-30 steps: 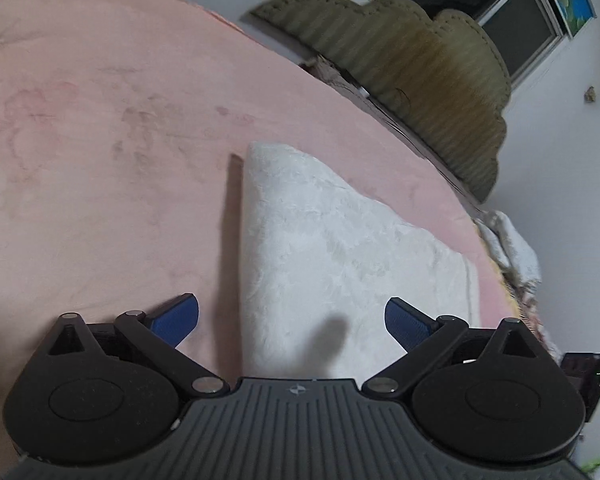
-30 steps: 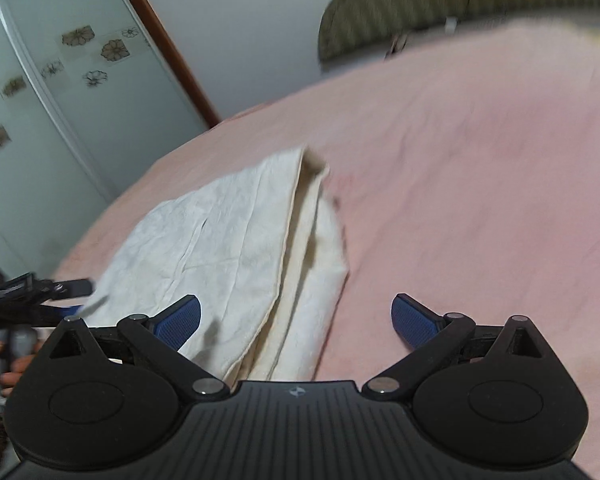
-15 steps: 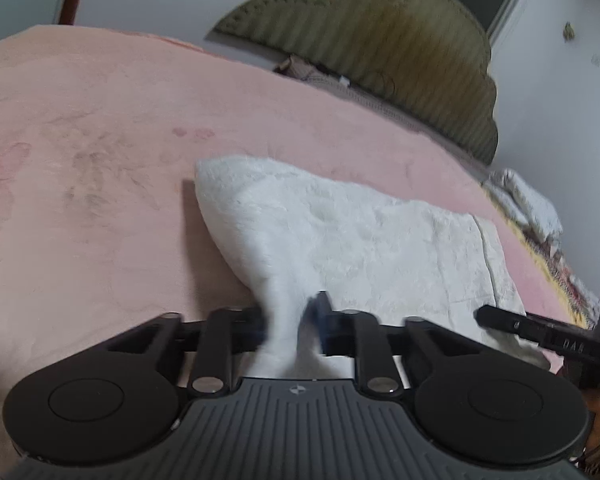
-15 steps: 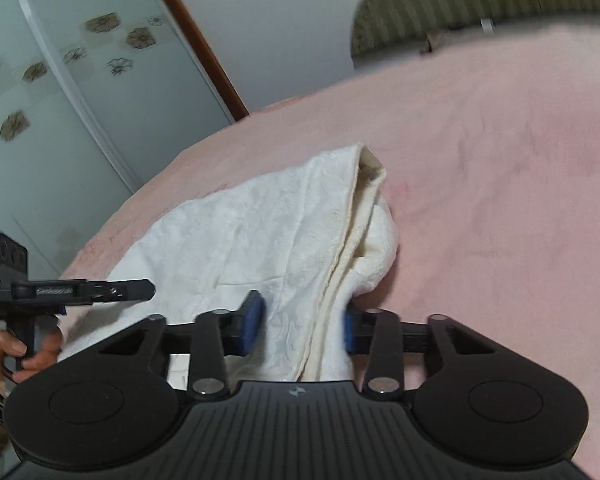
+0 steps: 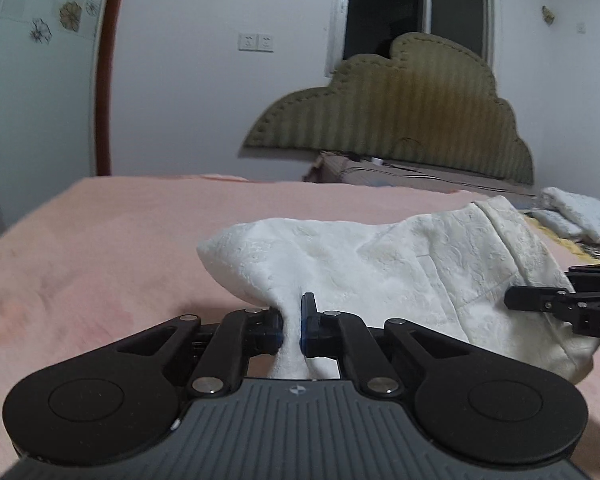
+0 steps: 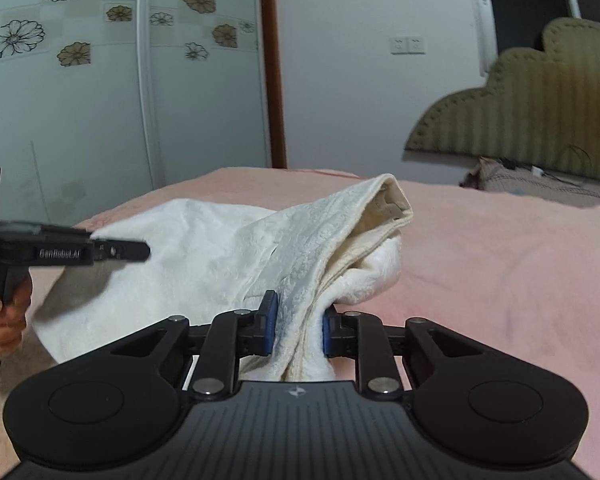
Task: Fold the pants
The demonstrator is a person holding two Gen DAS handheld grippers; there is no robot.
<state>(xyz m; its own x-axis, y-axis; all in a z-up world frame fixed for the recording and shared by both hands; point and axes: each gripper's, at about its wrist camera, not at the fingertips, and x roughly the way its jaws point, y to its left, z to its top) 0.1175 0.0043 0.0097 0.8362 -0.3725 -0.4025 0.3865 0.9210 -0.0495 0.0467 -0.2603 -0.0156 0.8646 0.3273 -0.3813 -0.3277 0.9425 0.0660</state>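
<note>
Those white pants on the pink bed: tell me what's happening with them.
A person is folding the white pants on the pink bed, one hand-held gripper in each hand. The left hand-held gripper is shut on one edge of the fabric. The right hand-held gripper is closing on the thicker, layered edge, its pads already pressing on the cloth. Both pinched edges are raised off the bed; the rest still lies on it.

Both the left hand-held gripper (image 5: 291,327) and right hand-held gripper (image 6: 296,328), wide apart a second ago, now pinch the white pants (image 5: 380,268), lifting their near edge off the bed (image 5: 100,240); the right one's jaws are closing yet.
</note>
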